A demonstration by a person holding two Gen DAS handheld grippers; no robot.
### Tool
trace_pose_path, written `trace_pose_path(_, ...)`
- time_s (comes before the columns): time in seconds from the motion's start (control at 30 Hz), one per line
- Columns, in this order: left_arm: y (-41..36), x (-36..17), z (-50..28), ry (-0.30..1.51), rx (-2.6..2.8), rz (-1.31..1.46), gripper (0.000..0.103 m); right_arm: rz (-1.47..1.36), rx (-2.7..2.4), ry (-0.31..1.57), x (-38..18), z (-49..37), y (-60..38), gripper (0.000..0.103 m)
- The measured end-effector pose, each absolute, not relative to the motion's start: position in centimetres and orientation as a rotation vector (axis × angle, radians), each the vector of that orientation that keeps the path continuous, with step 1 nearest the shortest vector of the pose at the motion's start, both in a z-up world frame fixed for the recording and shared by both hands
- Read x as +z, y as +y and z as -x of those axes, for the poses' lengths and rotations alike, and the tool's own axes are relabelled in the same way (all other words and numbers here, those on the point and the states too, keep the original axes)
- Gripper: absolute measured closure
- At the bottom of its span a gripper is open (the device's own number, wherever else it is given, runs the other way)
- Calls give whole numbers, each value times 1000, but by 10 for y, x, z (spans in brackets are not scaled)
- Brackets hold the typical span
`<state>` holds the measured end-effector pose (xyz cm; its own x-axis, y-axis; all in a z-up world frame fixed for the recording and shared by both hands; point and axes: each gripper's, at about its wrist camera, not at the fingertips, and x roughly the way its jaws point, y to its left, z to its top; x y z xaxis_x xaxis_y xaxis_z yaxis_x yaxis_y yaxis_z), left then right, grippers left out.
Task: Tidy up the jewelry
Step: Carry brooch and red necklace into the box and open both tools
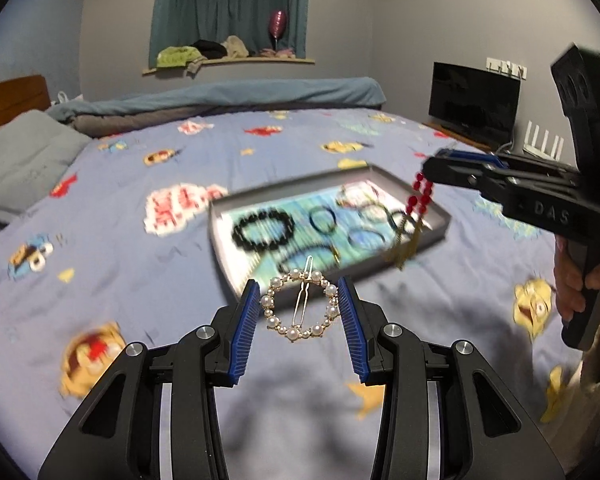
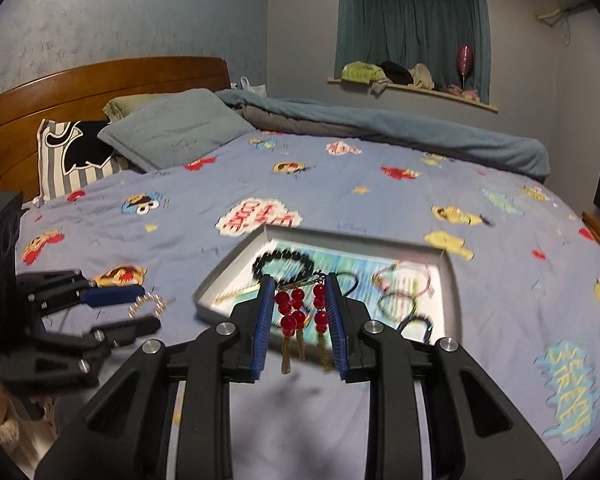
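tray (image 1: 440, 229) rim below both loaded grippers, open bedspread (image 1: 140, 280) around

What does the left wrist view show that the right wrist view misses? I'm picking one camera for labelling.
Only the left wrist view shows the hand on the right gripper's handle and the white router. Only the right wrist view shows the wooden headboard and striped pillow. Both show the tray of bracelets, the pearl hair clip in the left gripper and the red bead earrings.
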<state>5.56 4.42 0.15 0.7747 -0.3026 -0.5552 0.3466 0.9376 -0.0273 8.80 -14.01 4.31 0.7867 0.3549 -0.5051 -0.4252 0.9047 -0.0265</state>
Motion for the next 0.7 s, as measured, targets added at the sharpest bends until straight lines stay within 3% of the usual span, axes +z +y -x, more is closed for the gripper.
trace_pose_path(0.2,43,15,-101,591,-364,-45,61,117,413,507,52,-122,-146,77)
trace_pose_path(0.7,-21,-27,-183,702,-412,-131,61,58,343,582,2,-198,-166,77)
